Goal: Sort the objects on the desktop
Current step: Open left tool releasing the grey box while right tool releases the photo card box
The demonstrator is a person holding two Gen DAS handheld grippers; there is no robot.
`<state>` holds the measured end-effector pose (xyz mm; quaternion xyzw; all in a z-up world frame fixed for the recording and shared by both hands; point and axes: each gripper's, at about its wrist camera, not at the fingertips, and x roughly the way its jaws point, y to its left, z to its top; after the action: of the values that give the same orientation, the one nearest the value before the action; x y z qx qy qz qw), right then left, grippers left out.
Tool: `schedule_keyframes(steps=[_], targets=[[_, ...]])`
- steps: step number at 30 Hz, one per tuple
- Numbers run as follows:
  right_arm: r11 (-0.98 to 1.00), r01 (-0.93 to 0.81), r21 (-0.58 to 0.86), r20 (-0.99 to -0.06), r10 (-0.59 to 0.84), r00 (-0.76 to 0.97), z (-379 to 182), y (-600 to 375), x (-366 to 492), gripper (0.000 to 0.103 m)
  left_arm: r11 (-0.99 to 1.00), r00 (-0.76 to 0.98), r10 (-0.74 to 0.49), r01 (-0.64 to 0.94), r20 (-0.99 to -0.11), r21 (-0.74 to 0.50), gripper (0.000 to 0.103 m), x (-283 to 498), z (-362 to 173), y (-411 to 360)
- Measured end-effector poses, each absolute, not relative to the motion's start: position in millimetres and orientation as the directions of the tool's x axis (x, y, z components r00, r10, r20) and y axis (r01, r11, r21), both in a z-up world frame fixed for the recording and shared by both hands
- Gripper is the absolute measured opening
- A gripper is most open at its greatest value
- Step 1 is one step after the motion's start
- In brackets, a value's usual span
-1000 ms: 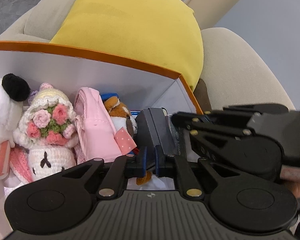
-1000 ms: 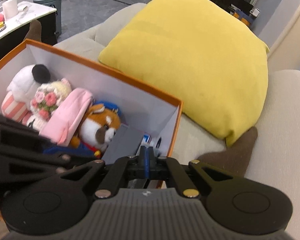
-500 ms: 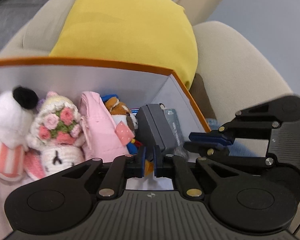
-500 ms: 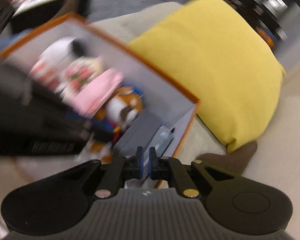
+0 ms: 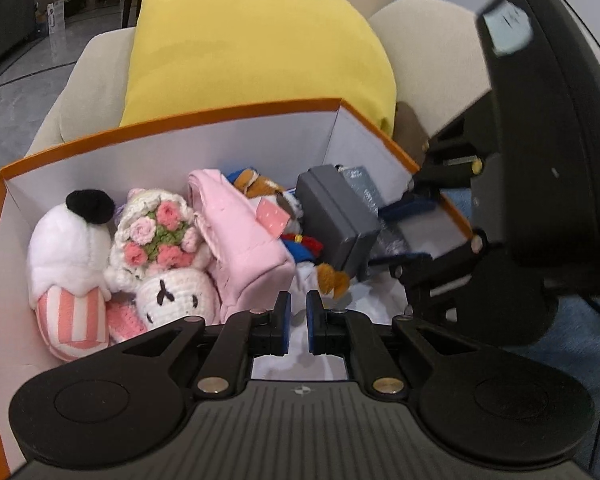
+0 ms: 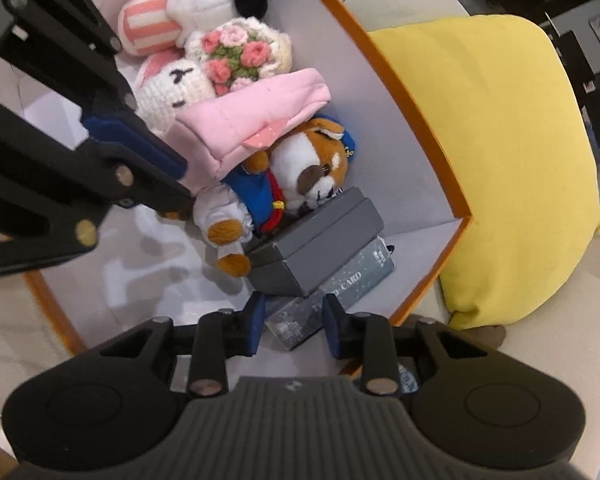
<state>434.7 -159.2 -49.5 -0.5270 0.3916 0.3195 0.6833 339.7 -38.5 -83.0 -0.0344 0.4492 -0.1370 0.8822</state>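
Note:
An orange-rimmed white box (image 5: 180, 120) (image 6: 400, 92) holds a white plush with a black ear (image 5: 68, 252), a crochet bunny with flowers (image 5: 160, 236), a pink pouch (image 5: 240, 236), a sailor dog plush (image 6: 312, 164), a grey case (image 6: 320, 244) and a dark card pack (image 6: 340, 288) under it. My right gripper (image 6: 294, 320) (image 5: 384, 236) hangs over the box's corner. Its jaws are opening, and the card pack's end lies between the pads without being pressed. My left gripper (image 5: 296, 328) (image 6: 186, 184) is shut and empty above the box's near side, close to the pouch.
The box sits on a beige armchair (image 5: 420, 48) with a big yellow cushion (image 5: 256, 48) (image 6: 500, 152) right behind its far wall. Blue fabric (image 5: 580, 340) shows at the lower right. Bare white floor (image 6: 140, 264) shows inside the box's near half.
My right gripper has rolled and dropped over the box's corner, and its jaws went from shut to apart. My left gripper has rolled, drawn back a little and stayed shut.

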Motion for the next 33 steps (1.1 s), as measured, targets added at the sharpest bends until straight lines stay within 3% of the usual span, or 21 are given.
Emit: schedule_keyframes(steps=[11, 18, 20, 29, 33], targets=[[0.136, -0.853, -0.504, -0.853, 0.076, 0.516, -57, -166, 439, 0.036, 0.960, 0.465, -0.271, 0.188, -0.843, -0.205, 0.007, 348, -101, -35], [0.113, -0.858, -0.500, -0.856, 0.086, 0.510, -46, -167, 448, 0.031, 0.965, 0.446, -0.250, 0.188, -0.859, -0.183, 0.007, 348, -104, -38], [0.135, -0.830, -0.541, -0.826, 0.102, 0.554, -43, -169, 454, 0.025, 0.966, 0.440, -0.242, 0.193, -0.864, -0.172, 0.007, 350, -103, -40], [0.203, -0.858, -0.472, -0.850, 0.155, 0.504, -33, -184, 459, 0.022, 0.962, 0.460, -0.262, 0.188, -0.849, -0.196, 0.007, 346, -106, -37], [0.212, -0.905, -0.369, -0.905, 0.141, 0.402, -17, -189, 461, 0.022, 0.961, 0.458, -0.263, 0.202, -0.849, -0.189, 0.007, 352, -107, -37]])
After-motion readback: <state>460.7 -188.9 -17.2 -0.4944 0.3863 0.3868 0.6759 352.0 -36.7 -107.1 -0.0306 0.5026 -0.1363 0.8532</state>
